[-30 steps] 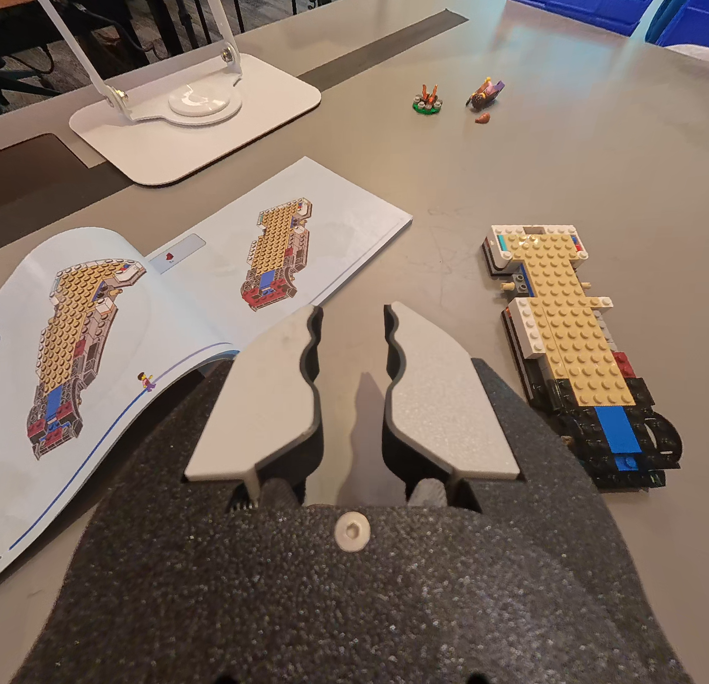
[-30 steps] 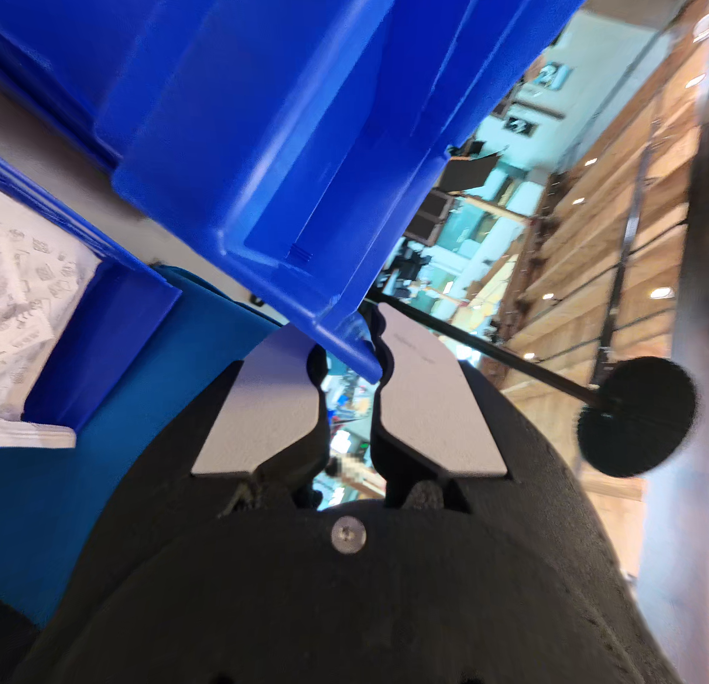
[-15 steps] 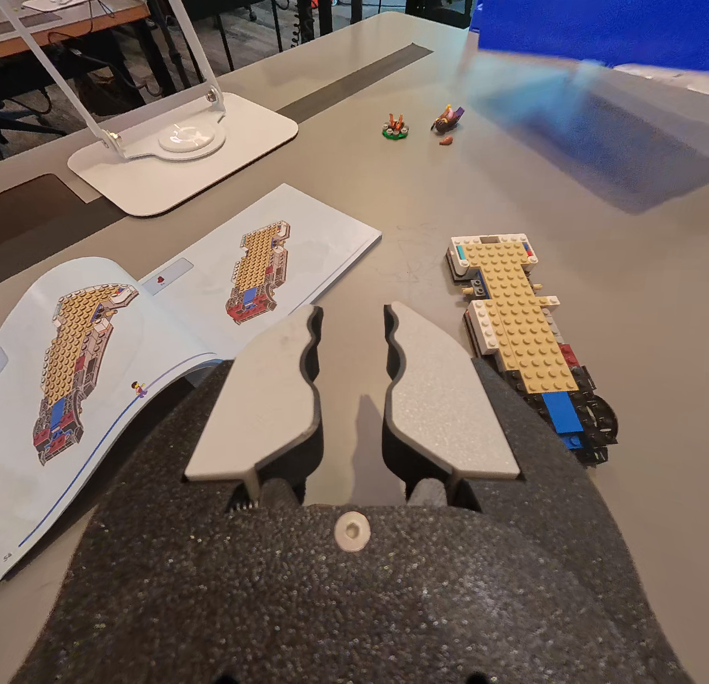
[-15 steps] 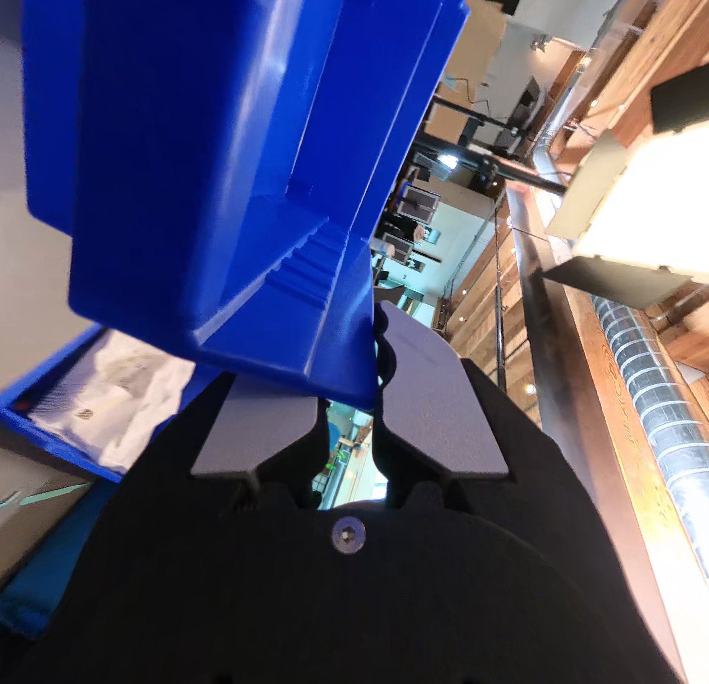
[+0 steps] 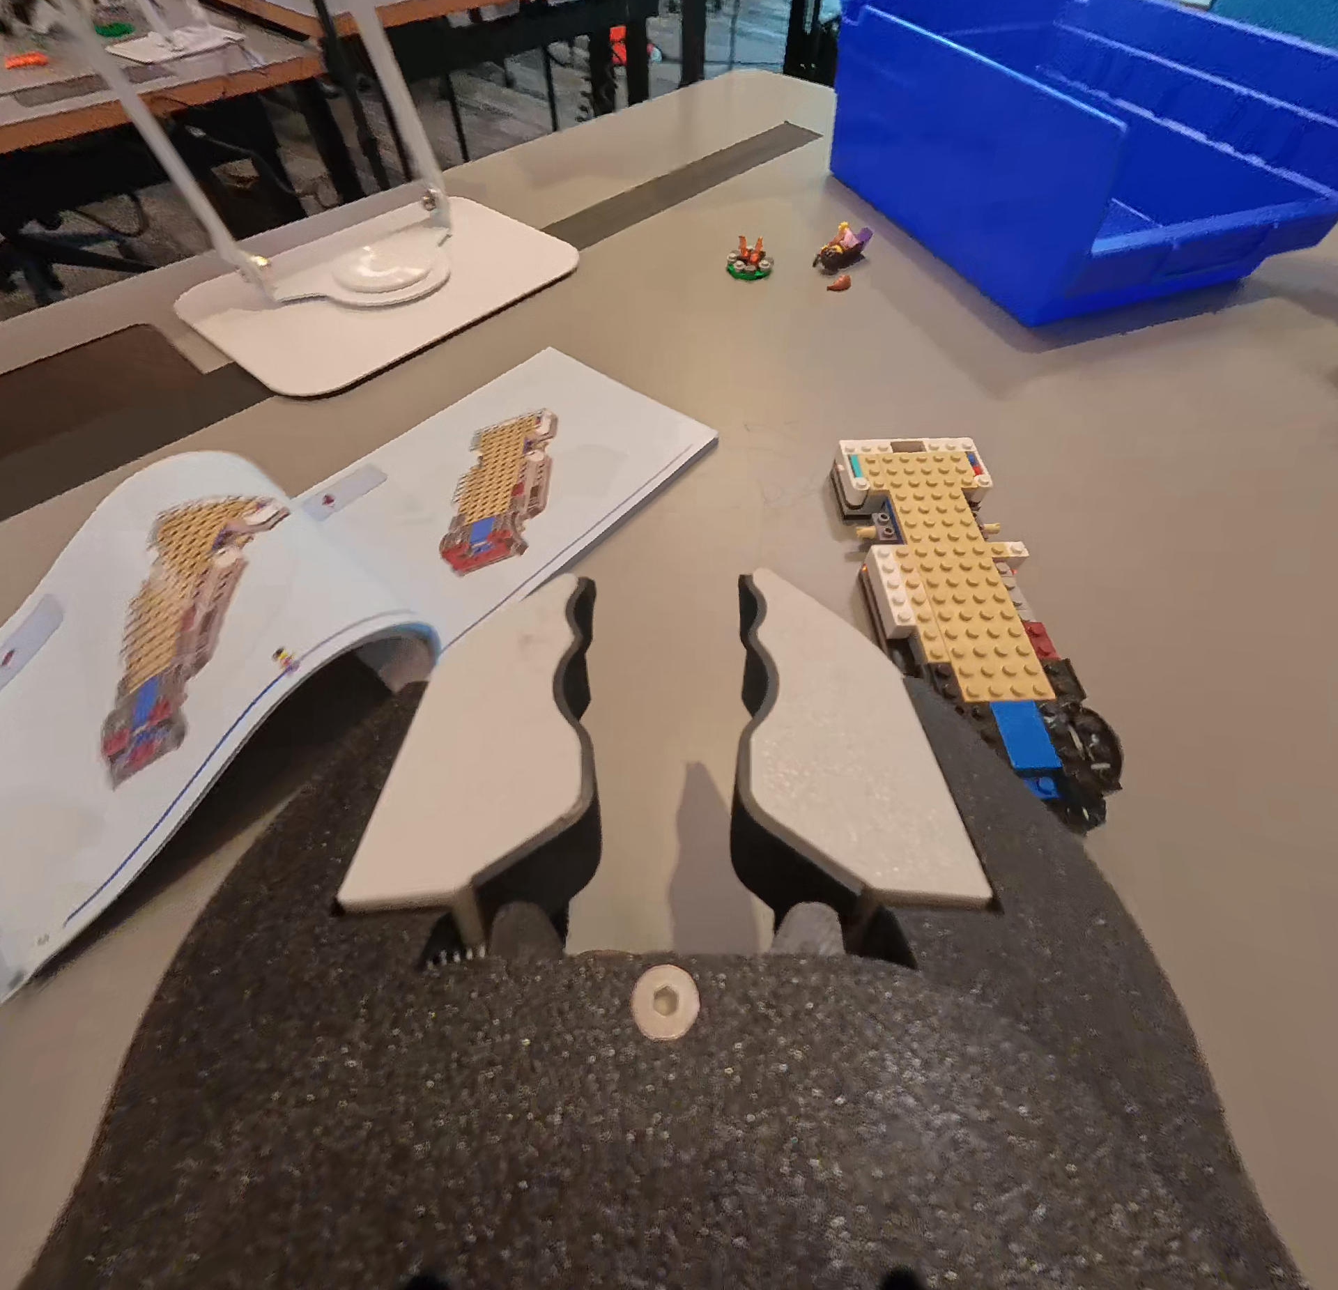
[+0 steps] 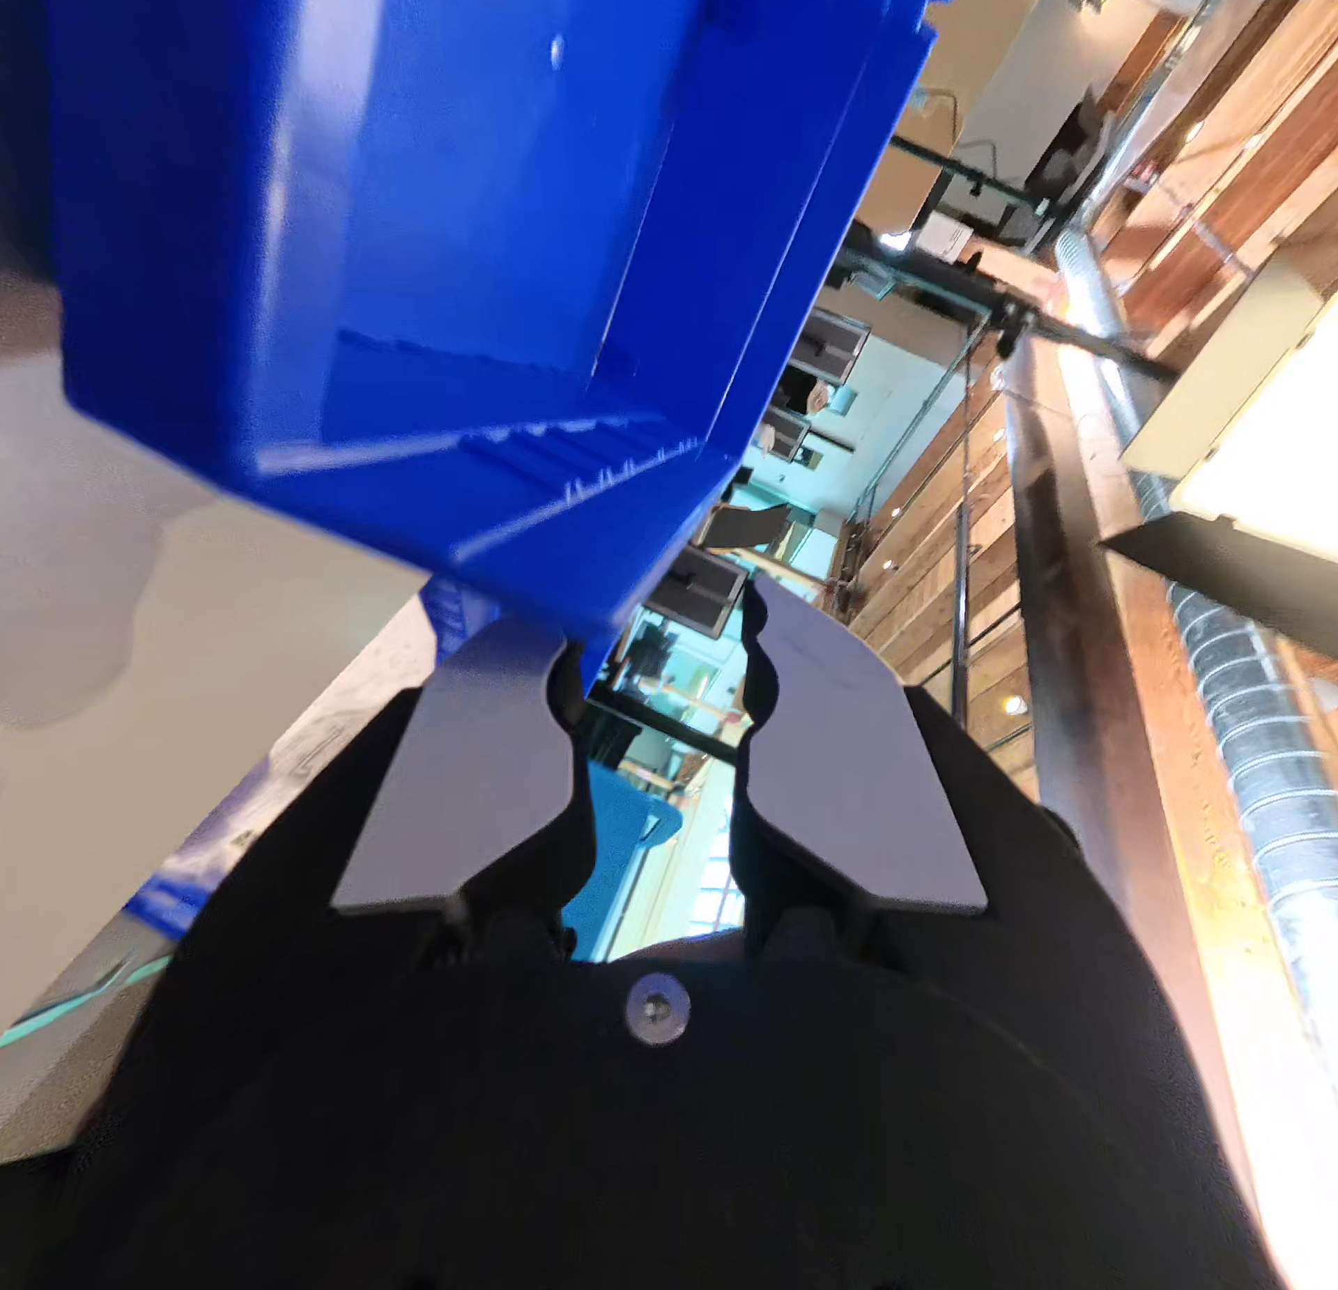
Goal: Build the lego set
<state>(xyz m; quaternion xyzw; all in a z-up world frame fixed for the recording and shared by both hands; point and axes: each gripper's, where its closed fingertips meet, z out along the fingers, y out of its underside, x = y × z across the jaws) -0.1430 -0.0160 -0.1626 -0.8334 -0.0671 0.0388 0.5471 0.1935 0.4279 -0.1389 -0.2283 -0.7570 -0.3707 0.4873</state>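
1 blue bin (image 5: 977, 169) | 1 brick model (image 5: 948, 589) | 1 open booklet (image 5: 347, 553) | 1 lamp base (image 5: 376, 314) | 3 small brick bits (image 5: 796, 260)

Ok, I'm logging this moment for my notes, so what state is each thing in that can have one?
Left gripper: open, nothing between its fingers, over the bare table.
Right gripper: open; the blue bin lies against one finger, the other stands clear of it.
Blue bin: set on the table, open top up.
Instruction booklet: open, left page arched up.
Brick model: flat on the table, partly built.
Lamp base: standing on the table.
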